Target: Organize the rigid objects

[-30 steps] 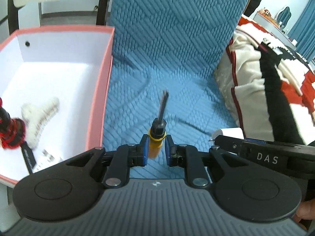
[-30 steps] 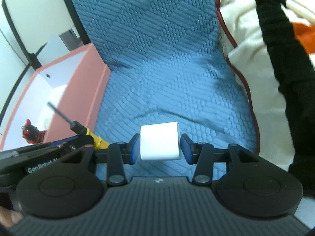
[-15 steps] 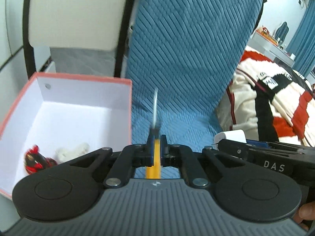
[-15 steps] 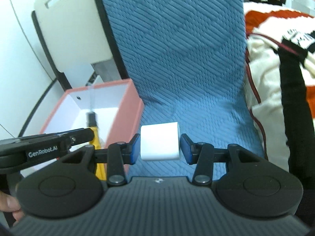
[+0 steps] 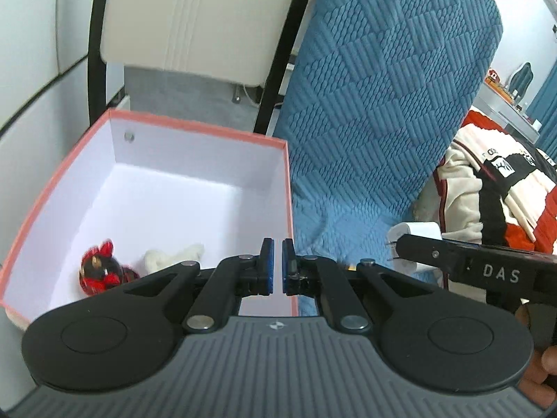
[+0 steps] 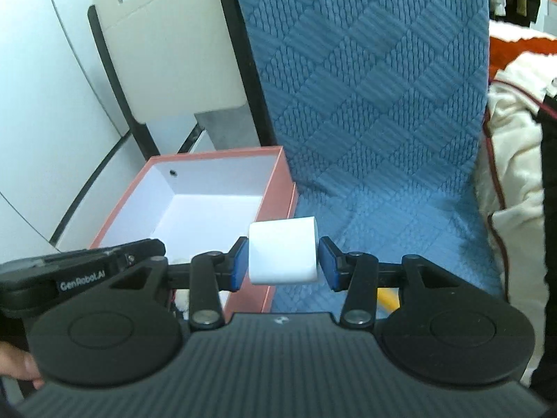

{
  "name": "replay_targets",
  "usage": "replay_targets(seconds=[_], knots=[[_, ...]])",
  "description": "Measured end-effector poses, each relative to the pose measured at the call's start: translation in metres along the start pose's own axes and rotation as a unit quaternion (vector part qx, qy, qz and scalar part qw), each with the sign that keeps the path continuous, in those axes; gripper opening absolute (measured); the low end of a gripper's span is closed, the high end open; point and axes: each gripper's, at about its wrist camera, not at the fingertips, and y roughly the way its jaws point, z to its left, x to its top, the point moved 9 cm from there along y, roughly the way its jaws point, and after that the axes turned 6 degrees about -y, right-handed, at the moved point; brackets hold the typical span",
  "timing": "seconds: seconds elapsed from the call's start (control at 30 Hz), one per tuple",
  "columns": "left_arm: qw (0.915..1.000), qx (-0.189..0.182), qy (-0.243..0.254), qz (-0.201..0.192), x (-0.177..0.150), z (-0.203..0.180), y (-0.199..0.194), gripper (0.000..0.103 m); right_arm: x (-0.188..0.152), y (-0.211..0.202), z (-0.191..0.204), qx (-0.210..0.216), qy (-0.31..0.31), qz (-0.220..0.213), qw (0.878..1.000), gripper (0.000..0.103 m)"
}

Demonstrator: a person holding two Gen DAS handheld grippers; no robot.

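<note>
Left gripper (image 5: pixel 275 266) – jaws together, nothing visible between blue pads (image 5: pixel 267 264); hangs over near right corner of pink box (image 5: pixel 52 188). Box sits left of blue chair (image 5: pixel 383 104), open top, white inside; red toy (image 5: pixel 99 270) and white fluffy piece (image 5: pixel 174 256) lie on its near floor. Right gripper (image 6: pixel 283 261) – clamped on white block (image 6: pixel 282 252), held above seat just right of box. Yellow bit (image 6: pixel 388 299) shows below right gripper, partly hidden – cannot tell what it is. Cream-and-red garment (image 5: pixel 487 191) lies right of chair.
</note>
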Motion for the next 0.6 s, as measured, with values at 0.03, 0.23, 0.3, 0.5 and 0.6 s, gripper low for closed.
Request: replay_targets(seconds=[0.03,0.23,0.3,0.5,0.6], knots=[[1.0000,-0.001,-0.001,0.002,-0.004,0.000,0.002,0.005,-0.003,0.003,-0.001,0.002,0.003,0.002,1.000,0.047],[0.9995,-0.017,0.004,0.027,-0.032,-0.018,0.025,0.006,-0.019,0.011,-0.024,-0.008,0.026,0.010,1.000,0.046],[0.9990,-0.022,0.007,0.037,-0.042,-0.029,0.036,0.006,-0.023,0.010,-0.039,-0.020,0.033,0.011,0.999,0.046],[0.9975,-0.033,0.007,0.061,-0.066,-0.065,0.070,0.006,-0.047,0.010,-0.094,-0.059,0.055,0.014,0.997,0.046],[0.9967,-0.034,0.005,0.073,-0.079,-0.083,0.090,0.006,-0.067,0.010,-0.124,-0.079,0.071,0.020,0.994,0.046]])
